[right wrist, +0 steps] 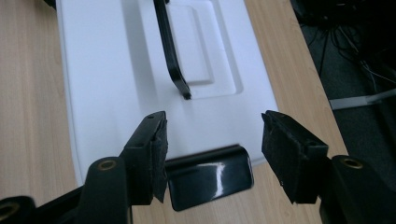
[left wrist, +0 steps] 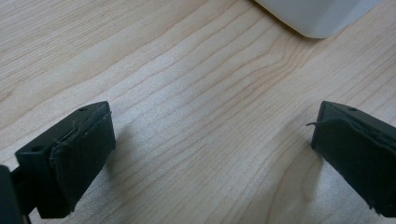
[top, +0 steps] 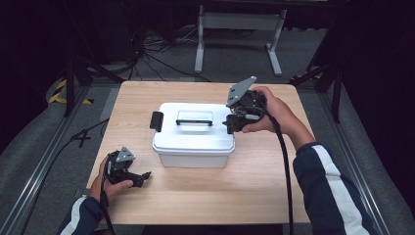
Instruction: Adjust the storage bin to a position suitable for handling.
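A white lidded box [top: 193,142] stands mid-table, with a black carry handle [top: 194,122] lying on its lid and a black latch [top: 156,121] on its left end. My right gripper [top: 230,125] is held at the box's right end. In the right gripper view this gripper [right wrist: 212,135] is open, and the glossy black right-end latch [right wrist: 210,177] lies just beyond its jaws; the right pad is clear of it. The handle [right wrist: 170,51] runs across the lid [right wrist: 107,70] farther on. My left gripper [top: 144,176] rests on the table at the front left, open [left wrist: 212,140] over bare wood.
The wooden table [top: 254,186] has free room in front of and beside the box. A corner of the box [left wrist: 317,14] sits ahead of the left gripper. Beyond the table's far edge are cables and a white stand [top: 240,29] on grey floor.
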Motion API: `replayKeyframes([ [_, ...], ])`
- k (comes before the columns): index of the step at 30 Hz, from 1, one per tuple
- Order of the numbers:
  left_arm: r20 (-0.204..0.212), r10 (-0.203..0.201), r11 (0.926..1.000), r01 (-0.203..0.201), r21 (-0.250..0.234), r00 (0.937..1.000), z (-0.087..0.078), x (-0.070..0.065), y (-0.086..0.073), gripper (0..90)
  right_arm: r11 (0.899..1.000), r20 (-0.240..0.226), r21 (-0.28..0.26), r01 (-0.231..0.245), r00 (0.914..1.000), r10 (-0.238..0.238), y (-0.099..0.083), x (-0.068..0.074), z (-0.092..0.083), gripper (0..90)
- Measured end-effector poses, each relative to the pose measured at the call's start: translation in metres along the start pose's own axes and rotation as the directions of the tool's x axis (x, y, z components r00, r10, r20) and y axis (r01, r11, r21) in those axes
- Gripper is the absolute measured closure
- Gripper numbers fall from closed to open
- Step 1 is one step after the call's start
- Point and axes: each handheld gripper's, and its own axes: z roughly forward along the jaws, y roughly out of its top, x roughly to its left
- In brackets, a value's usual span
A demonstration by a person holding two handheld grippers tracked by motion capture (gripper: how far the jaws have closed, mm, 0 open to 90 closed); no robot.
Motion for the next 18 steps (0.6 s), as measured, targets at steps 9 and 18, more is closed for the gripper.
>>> replayKeyframes([
  [9, 0.0, 0.002, 1.0, -0.002, 0.001, 1.0, 0.0, 0.0, 0.0, 0.1, 0.996, -0.045, 0.052, 0.072, 0.9965, -0.07, 0.03, 0.003, 0.023, 45.7],
  [18, 0.004, -0.003, 1.0, 0.003, 0.003, 1.0, 0.0, 0.0, 0.0, 0.1, 0.986, -0.119, 0.098, 0.131, 0.9857, -0.119, 0.047, 0.004, 0.044, 59.7],
])
